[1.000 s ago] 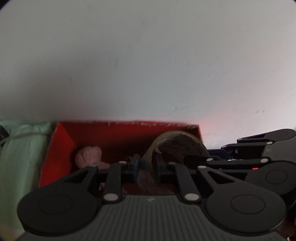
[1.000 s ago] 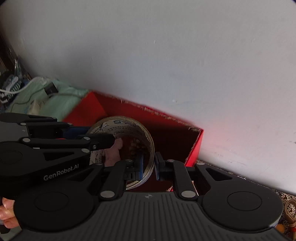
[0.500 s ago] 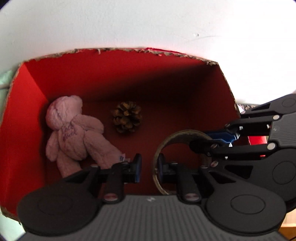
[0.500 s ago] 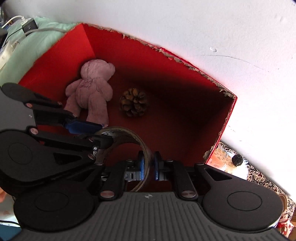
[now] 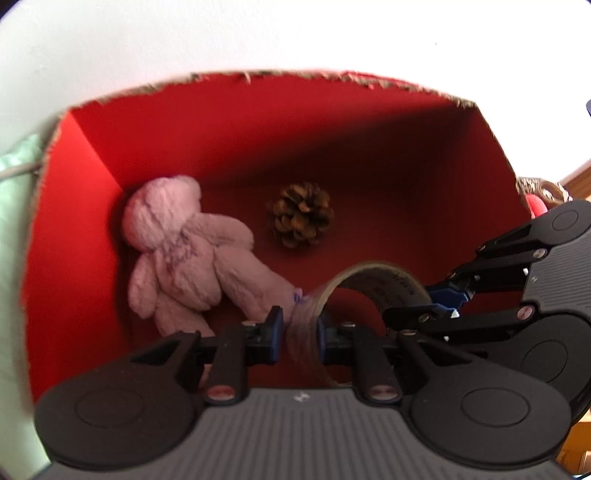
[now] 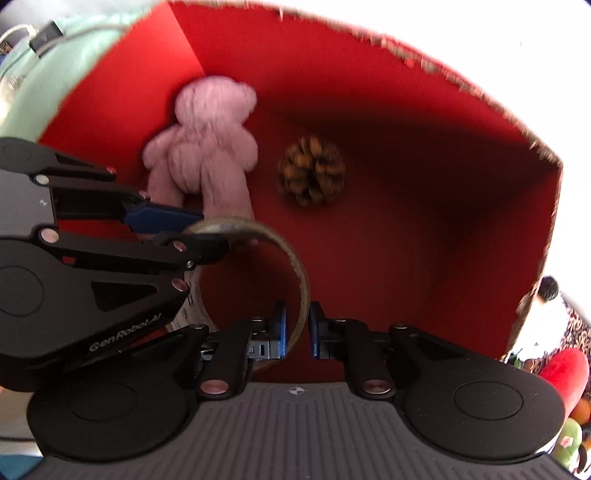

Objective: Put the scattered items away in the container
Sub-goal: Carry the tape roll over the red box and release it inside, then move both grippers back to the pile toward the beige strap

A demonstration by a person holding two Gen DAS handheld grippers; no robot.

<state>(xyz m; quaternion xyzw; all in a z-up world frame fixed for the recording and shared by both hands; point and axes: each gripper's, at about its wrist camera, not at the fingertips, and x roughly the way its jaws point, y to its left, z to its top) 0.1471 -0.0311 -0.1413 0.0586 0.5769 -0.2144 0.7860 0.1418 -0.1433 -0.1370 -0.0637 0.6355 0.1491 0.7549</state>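
A brown tape roll (image 5: 376, 277) (image 6: 293, 258) hangs inside the red cardboard box (image 5: 258, 140) (image 6: 406, 129), just above its floor. My left gripper (image 5: 299, 328) (image 6: 192, 229) is shut on the roll's near-left wall. My right gripper (image 6: 297, 328) (image 5: 443, 306) is shut on the opposite side of the same ring. On the box floor a pink teddy bear (image 5: 184, 258) (image 6: 207, 147) lies at the left, one leg close to the roll. A pine cone (image 5: 301, 214) (image 6: 312, 170) sits in the middle.
A white wall (image 5: 258, 33) rises behind the box. Mint-green cloth (image 5: 14, 206) (image 6: 74, 48) with a cable lies to the box's left. To its right, on patterned cloth, are a white plush (image 6: 543, 306) and a red object (image 6: 565, 365). The box's right half is bare floor.
Both grippers have tipped downward and sunk deeper into the red box, carrying the tape roll between them. The teddy and pine cone now look closer.
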